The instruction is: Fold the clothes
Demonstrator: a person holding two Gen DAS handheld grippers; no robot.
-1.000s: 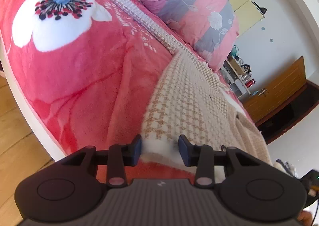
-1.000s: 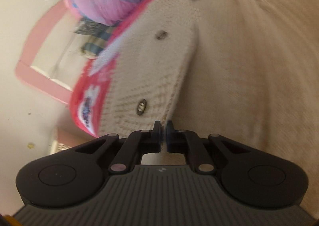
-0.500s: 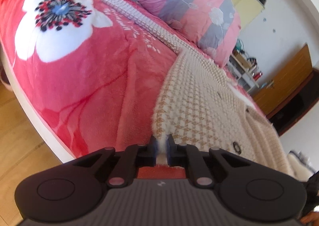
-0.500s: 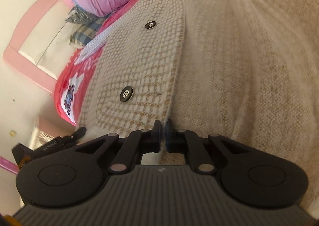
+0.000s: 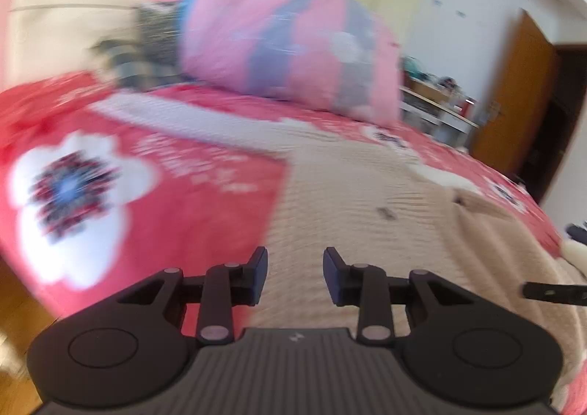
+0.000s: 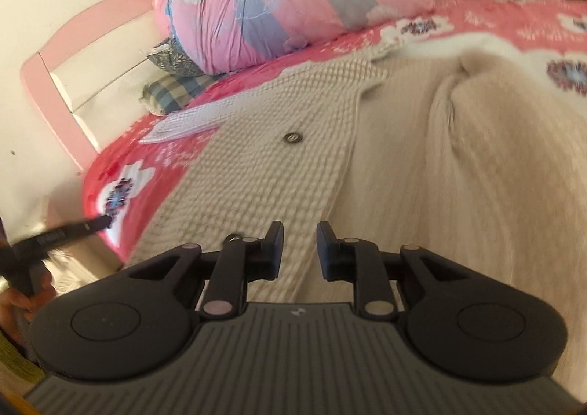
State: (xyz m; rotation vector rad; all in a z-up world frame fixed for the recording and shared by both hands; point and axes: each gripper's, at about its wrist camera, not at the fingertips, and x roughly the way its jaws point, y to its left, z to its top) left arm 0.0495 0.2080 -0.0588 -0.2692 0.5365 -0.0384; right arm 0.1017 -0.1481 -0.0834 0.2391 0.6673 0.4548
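Over the beige knitted cardigan (image 6: 256, 173) I see my right gripper (image 6: 299, 244) and left gripper (image 5: 295, 274), jaws opening with nothing between them. The cardigan lies flat on the red flowered blanket (image 5: 176, 202), and beyond it sits a pink-and-grey striped pillow (image 6: 279, 0).

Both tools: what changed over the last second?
Both let go of the cardigan hem. The left tool and right tool now stand above it with jaws opening and nothing between them. The cardigan still lies flat on the red blanket.
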